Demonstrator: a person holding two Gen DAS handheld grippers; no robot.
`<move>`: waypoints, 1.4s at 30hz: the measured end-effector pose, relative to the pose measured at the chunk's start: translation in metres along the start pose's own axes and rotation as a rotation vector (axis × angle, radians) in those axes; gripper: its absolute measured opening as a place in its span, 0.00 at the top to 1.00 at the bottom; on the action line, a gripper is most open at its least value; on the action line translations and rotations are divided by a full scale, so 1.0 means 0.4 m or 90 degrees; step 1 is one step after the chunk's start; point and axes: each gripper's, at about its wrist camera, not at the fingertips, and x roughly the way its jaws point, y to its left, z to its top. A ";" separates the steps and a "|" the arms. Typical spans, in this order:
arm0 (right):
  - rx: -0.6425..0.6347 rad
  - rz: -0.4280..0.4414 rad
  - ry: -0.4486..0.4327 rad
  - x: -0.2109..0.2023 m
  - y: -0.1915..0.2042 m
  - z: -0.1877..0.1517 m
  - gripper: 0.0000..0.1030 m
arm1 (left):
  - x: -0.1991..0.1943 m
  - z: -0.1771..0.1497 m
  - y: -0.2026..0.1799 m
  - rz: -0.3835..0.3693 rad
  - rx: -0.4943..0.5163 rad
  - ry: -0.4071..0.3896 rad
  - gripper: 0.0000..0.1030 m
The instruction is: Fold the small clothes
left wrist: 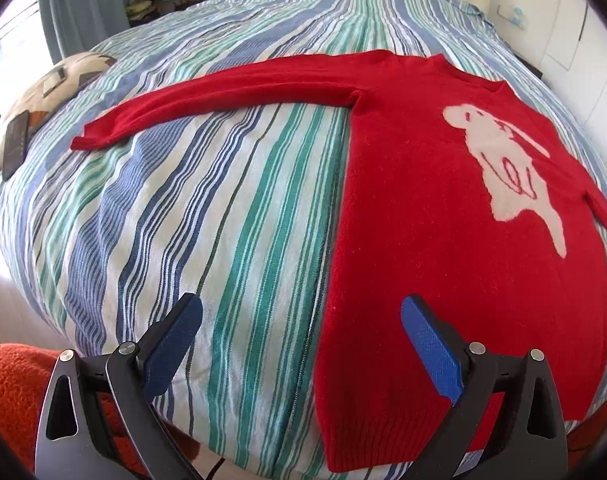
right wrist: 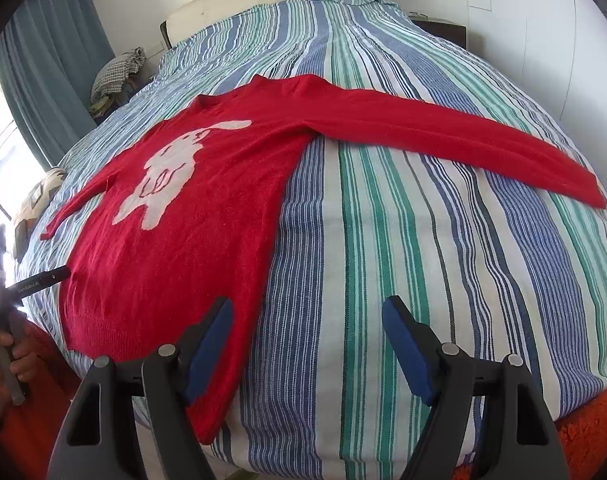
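A red sweater (left wrist: 443,240) lies flat on the striped bed (left wrist: 223,220). Both grippers, left gripper (left wrist: 301,344) and right gripper (right wrist: 307,344), hover wide and empty; pinching the hem corners evenly should fold it straight.

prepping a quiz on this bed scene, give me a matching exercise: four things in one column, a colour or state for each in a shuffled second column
Things:
1. sweater
2. bedspread
3. left gripper
4. curtain

Descriptions:
A. teal, hanging by the window
B. striped blue, green and white
C. red, spread flat with sleeves out
D. open, nothing between the pads

Pairs: 1-C, 2-B, 3-D, 4-A
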 end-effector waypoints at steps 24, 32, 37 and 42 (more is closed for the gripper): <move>0.347 0.093 -0.111 -0.075 -0.311 0.058 0.26 | 0.007 0.028 0.086 0.048 -0.082 -0.016 0.03; 0.639 0.089 -0.178 -0.076 -0.668 0.046 0.26 | 0.019 0.037 0.109 0.040 -0.123 -0.006 0.03; 0.670 0.135 -0.181 -0.019 -0.730 0.075 0.27 | 0.033 0.032 0.102 0.051 -0.118 0.007 0.03; 0.652 0.103 -0.166 0.022 -0.733 0.123 0.47 | 0.048 0.026 0.108 0.058 -0.125 0.021 0.03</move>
